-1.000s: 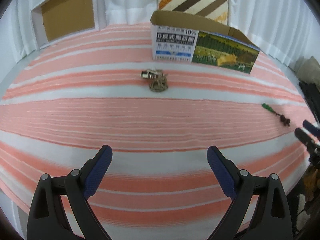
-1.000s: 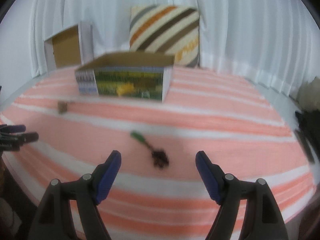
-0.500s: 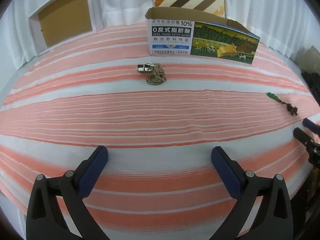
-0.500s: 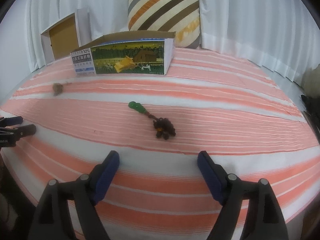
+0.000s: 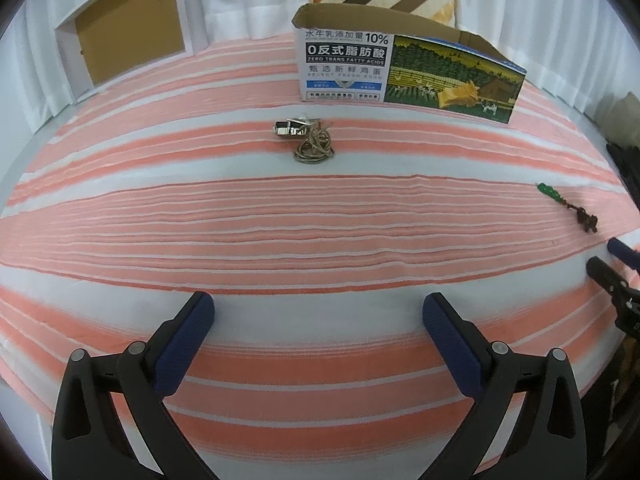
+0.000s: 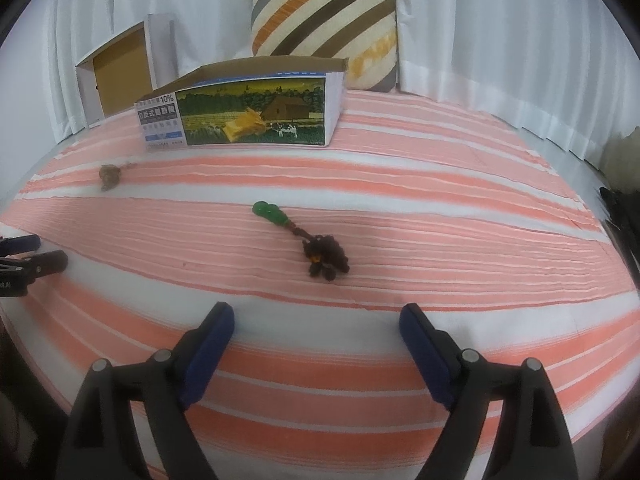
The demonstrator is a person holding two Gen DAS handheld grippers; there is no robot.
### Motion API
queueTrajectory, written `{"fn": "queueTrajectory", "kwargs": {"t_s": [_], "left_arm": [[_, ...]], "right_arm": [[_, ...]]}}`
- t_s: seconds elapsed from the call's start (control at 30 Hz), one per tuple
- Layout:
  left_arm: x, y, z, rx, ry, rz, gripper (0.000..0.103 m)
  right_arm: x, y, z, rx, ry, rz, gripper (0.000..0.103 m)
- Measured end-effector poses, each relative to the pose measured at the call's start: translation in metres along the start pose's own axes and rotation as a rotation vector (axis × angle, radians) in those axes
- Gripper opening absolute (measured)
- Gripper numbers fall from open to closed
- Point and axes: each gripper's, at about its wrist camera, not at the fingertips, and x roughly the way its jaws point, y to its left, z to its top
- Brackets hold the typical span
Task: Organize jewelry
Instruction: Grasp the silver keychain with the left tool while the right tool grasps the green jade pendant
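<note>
A coiled tan cord with a silver metal piece [image 5: 308, 140] lies on the striped cloth, straight ahead of my open, empty left gripper [image 5: 318, 312] and well beyond it; it shows small in the right wrist view [image 6: 110, 176]. A dark bead string with a green pendant [image 6: 308, 240] lies just ahead of my open, empty right gripper [image 6: 316, 324]; it also shows at the right in the left wrist view [image 5: 568, 208]. An open printed cardboard box [image 5: 404, 68] stands behind both pieces, also in the right wrist view [image 6: 248, 112].
The pink and white striped cloth [image 5: 320, 240] covers the surface. A white box with a brown inside [image 5: 124, 28] leans at the back left. A striped cushion [image 6: 324, 28] stands against white curtains behind the printed box. Dark objects [image 6: 624, 220] lie at the right edge.
Both grippers have moved forward over the cloth; the jewelry and the printed box look nearer. Both stay open and empty.
</note>
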Motion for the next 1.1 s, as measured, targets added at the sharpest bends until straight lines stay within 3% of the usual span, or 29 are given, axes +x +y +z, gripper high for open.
{"fn": "queueTrajectory", "kwargs": {"t_s": [0.5,0.83,1.1], "left_arm": [[0.023,0.011,0.036,0.005,0.096,-0.008,0.103],[0.053,0.014,0.072,-0.019,0.097,0.01,0.103],[0.065,0.016,0.084,-0.032,0.087,0.024,0.103]], "right_arm": [[0.01,-0.023,0.011,-0.033,0.031,0.059,0.089],[0.025,-0.014,0.031,-0.113,0.071,0.139,0.084],[0.035,-0.011,0.036,-0.125,0.072,0.141,0.083]]}}
